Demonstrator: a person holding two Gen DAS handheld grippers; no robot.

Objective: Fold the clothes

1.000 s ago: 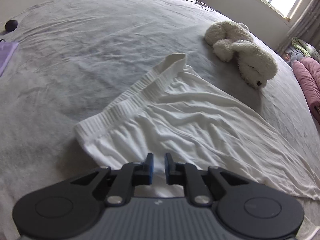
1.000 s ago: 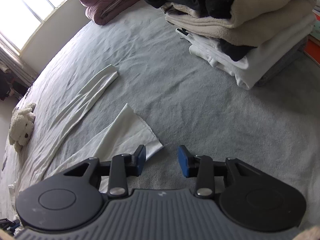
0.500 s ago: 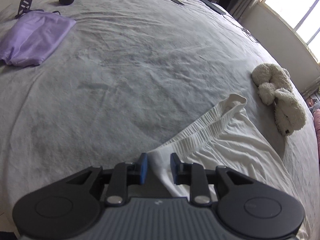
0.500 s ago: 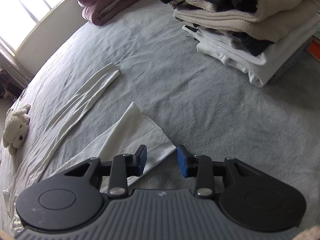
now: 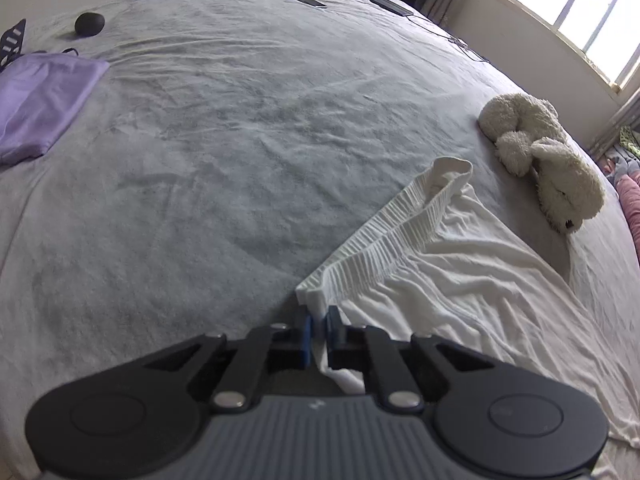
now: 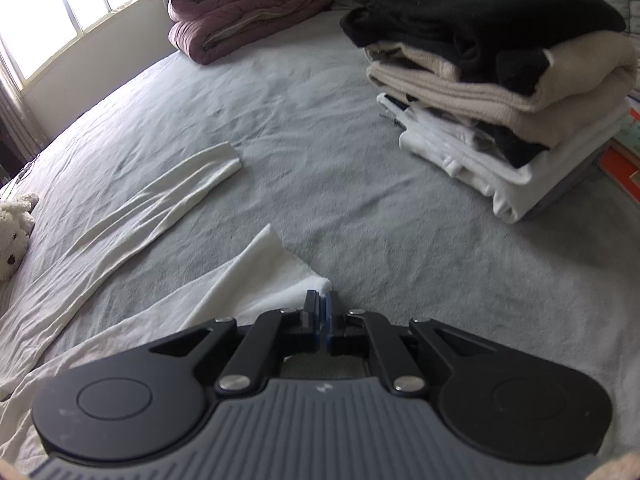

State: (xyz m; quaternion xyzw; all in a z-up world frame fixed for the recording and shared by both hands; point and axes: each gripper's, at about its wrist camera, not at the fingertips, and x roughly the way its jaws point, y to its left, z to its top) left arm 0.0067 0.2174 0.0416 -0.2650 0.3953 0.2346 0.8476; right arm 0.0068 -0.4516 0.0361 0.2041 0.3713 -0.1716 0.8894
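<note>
A pair of white trousers (image 5: 448, 272) lies spread on the grey bed (image 5: 224, 152), and everything else is placed here relative to them. The left claw (image 5: 318, 334) is clamped on the near corner of the ribbed waistband (image 5: 384, 232), with white cloth pinched between its blue pads. Beyond the far end of the waistband a white plush toy (image 5: 548, 160) lies on the bed, near the trousers but apart from them. Well away from the waistband, toward the bed's far left edge, sit a folded purple cloth (image 5: 40, 100) and a small dark round thing (image 5: 90, 23).

At the other end of the trousers, the right claw (image 6: 321, 312) is closed on the corner of the nearer leg hem (image 6: 288, 268). The other leg (image 6: 132, 216) stretches flat beside it, the two legs apart with bare bed between. Past the hems, well apart, stands a stack of folded clothes (image 6: 504, 92), and farther off a rolled maroon quilt (image 6: 248, 4) lies under the window.
</note>
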